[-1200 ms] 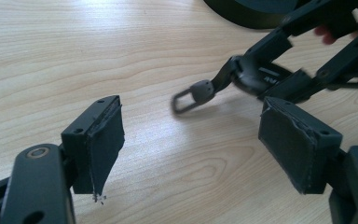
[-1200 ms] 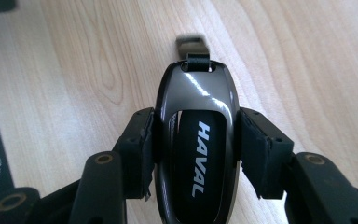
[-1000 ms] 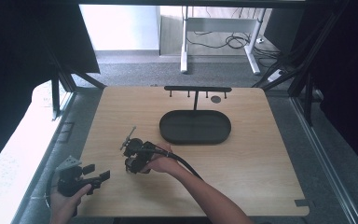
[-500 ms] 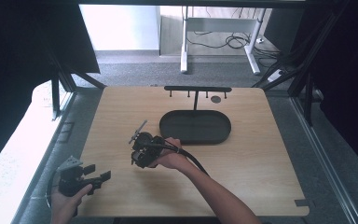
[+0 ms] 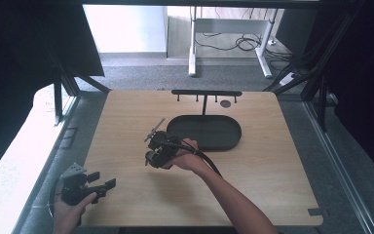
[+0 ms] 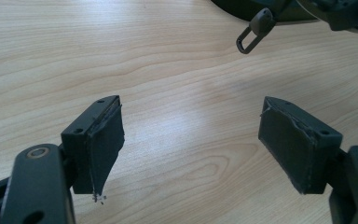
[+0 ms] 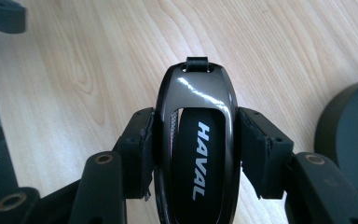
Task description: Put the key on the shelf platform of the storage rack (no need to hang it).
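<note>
A glossy black car key fob (image 7: 198, 140) marked HAVAL, with a small strap loop at its tip, sits clamped between the pads of my right gripper (image 7: 196, 144). In the high view my right gripper (image 5: 157, 146) hovers mid-table, just left of the black oval tray (image 5: 209, 132), and the fob's end (image 5: 155, 129) sticks out toward the far left. My left gripper (image 5: 101, 181) rests at the table's near left corner; its jaws (image 6: 191, 140) stand wide apart over bare wood with nothing between them. The fob's loop (image 6: 254, 30) hangs in the left gripper view's top right.
A black rack with small hooks (image 5: 206, 92) stands at the table's far edge behind the tray, with a dark round disc (image 5: 225, 103) beside it. The tray wall (image 7: 354, 135) lies close on the right of the right gripper.
My right gripper has carried the fob away from the near left, up and toward the tray's left end. The left gripper has stayed put.
</note>
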Tool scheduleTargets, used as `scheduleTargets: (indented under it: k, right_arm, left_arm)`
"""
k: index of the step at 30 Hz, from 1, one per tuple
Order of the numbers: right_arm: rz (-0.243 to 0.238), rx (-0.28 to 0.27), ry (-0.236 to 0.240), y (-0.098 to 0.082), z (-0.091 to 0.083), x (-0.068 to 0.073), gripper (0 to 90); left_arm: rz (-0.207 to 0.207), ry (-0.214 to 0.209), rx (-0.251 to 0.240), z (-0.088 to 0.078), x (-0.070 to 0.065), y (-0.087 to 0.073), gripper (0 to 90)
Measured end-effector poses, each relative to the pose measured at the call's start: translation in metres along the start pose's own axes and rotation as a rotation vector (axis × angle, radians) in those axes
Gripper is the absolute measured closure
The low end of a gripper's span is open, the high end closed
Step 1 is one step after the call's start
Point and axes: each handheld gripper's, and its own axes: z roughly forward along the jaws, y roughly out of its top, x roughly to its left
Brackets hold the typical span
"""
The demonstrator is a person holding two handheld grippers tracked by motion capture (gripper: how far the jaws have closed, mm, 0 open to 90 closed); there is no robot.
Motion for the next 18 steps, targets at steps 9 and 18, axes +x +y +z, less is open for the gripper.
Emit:
scheduleTargets:
  k: [9,18]
  right_arm:
    - [0.043,-0.011,-0.015,-0.005,-0.006,-0.017,49.0]
    - [0.09,-0.033,-0.014,-0.01,-0.014,-0.033,49.0]
  left_arm:
    - [0.001,-0.003,0.01,0.001,0.001,0.0,22.3]
    - [0.005,-0.006,0.017,0.003,0.0,-0.001,22.2]
